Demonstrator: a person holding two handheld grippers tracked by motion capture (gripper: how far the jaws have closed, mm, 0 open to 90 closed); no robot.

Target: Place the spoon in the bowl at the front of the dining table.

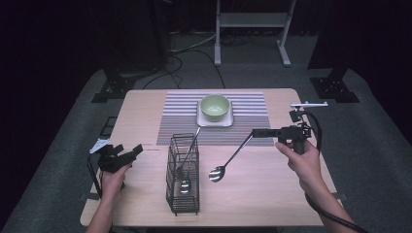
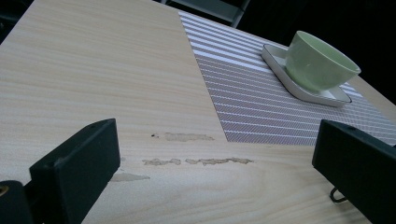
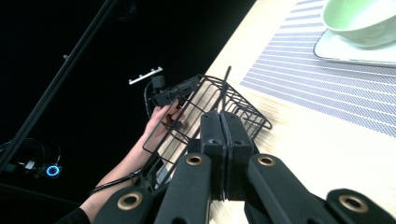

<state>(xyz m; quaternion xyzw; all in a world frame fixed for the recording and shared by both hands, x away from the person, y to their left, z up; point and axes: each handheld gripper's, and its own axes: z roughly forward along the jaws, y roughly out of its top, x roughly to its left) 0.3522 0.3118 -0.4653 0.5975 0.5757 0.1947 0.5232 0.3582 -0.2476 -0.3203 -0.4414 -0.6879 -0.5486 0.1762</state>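
Observation:
My right gripper is shut on the handle end of a metal spoon. The spoon slants down and left, and its bowl hangs just right of a black wire basket. A second spoon stands inside the basket, its handle leaning out at the top. My left gripper rests low over the table's left side, open, with bare wood between its jaws. In the right gripper view the spoon I hold is hidden behind the jaws.
A green bowl sits on a white square plate at the far middle, on a striped placemat. The wooden table has scuffed patches near the mat's corner.

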